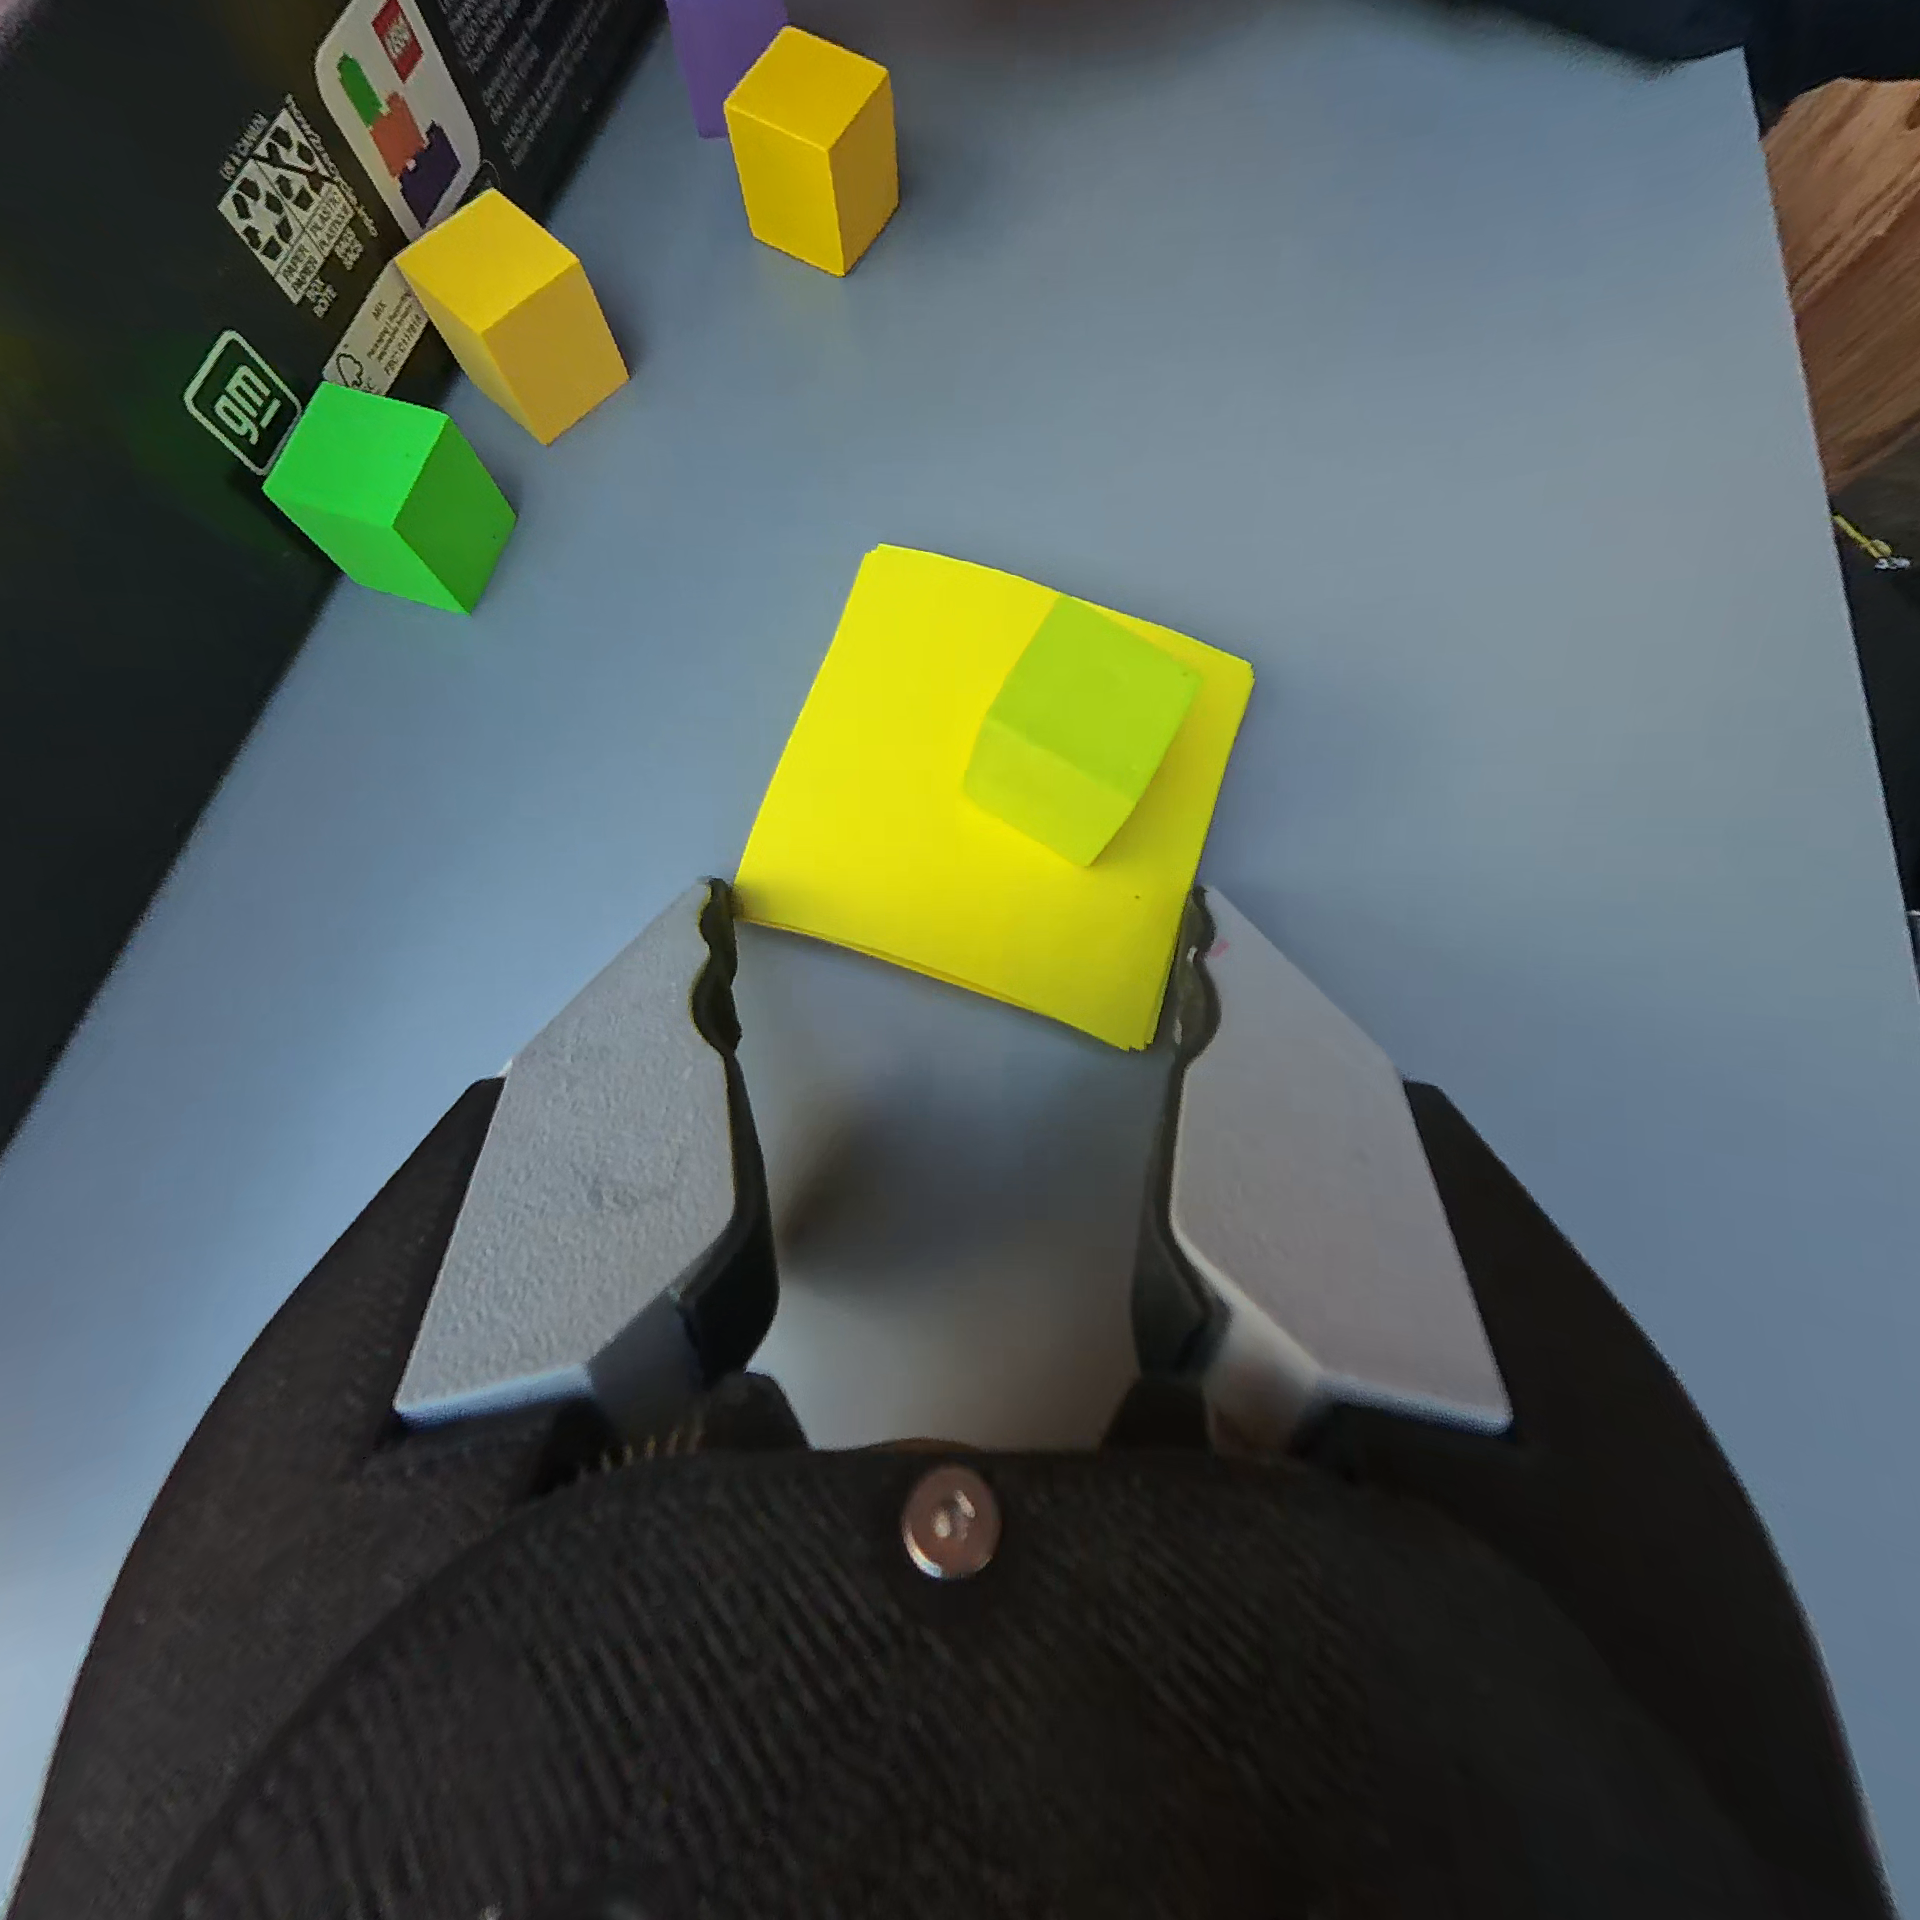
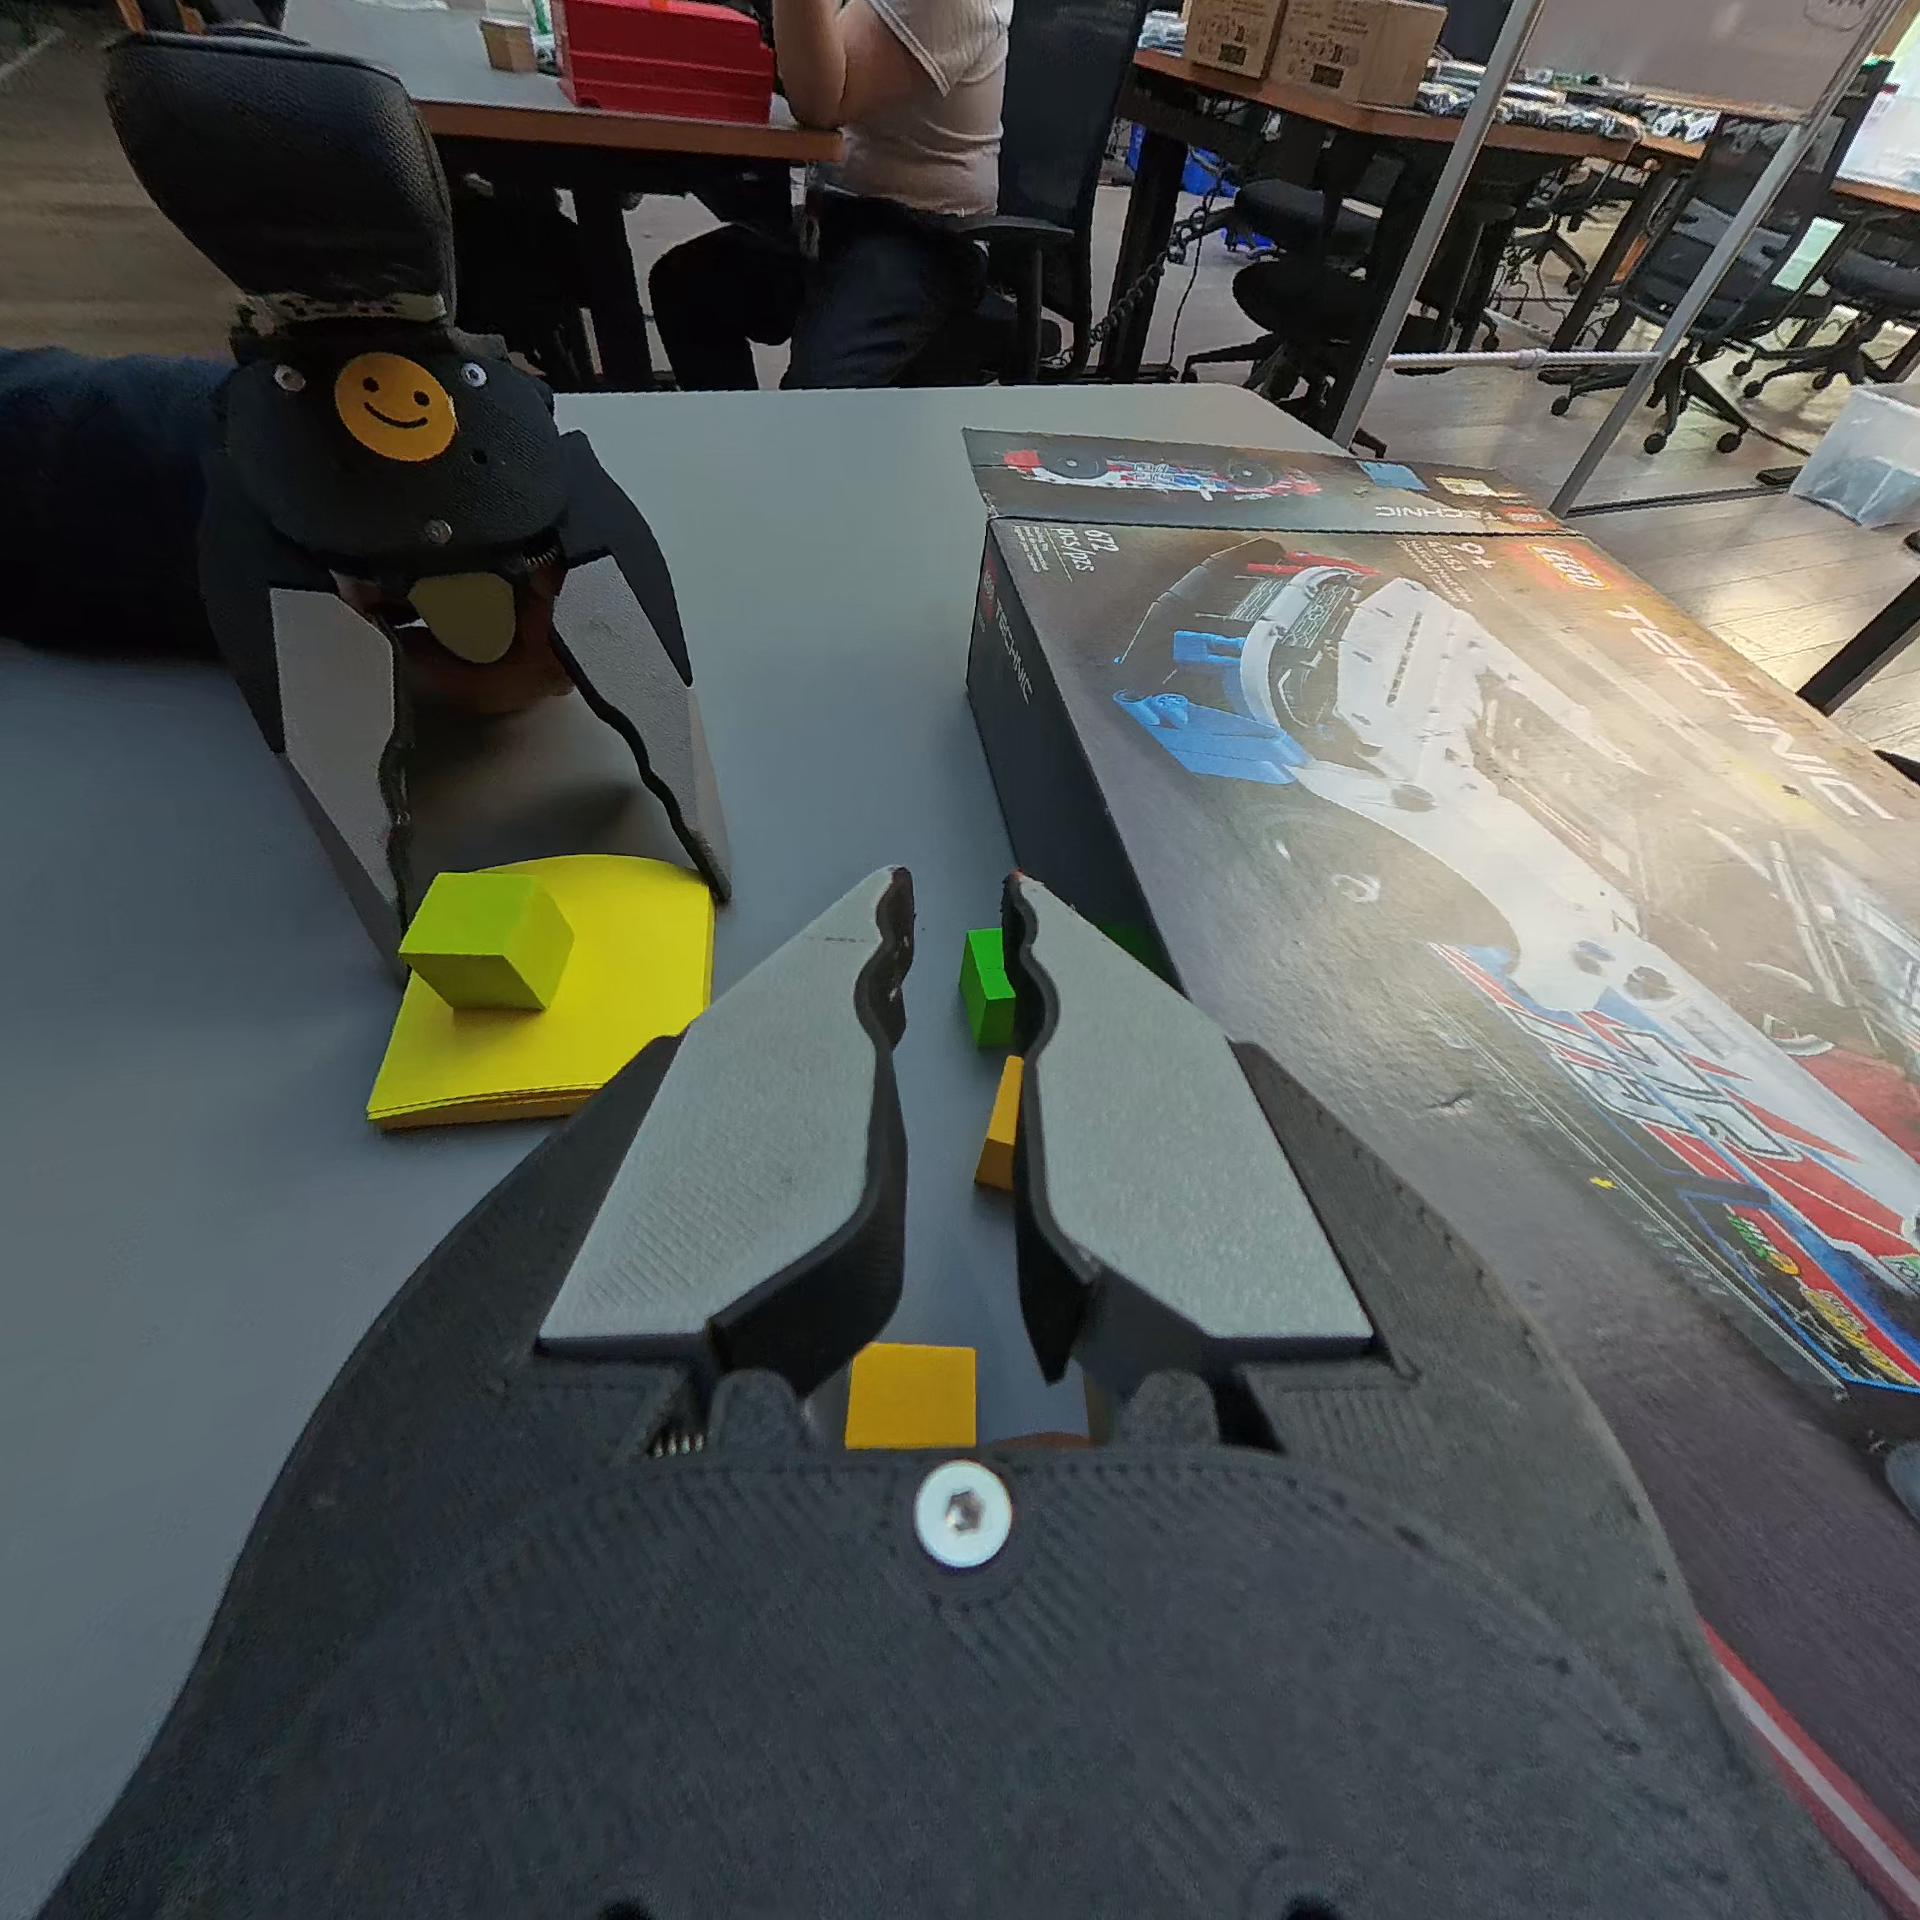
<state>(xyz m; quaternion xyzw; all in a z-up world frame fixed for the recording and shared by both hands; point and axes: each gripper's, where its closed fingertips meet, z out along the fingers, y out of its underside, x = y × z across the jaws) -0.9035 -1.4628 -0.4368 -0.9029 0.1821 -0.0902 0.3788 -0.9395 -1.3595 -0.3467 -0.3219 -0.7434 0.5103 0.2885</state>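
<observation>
Left gripper (image 1: 961,935) jaws spread, straddling yellow paper pad (image 1: 935,810).

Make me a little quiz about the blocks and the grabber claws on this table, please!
1. What sits on the yellow paper pad?
A. a purple block
B. a lime-green cube
C. a red box

2. True or false: the left gripper is squeezing the lime-green cube.

3. Fill in: the bright green block stands beside a big dark ____.

Key
1. B. The cube rests on the pad.
2. False. Its fingers are spread wide at the pad's near corners, apart from the cube.
3. Box. Two yellow blocks stand along it too, and the right gripper, holding nothing, hovers over them.
</observation>
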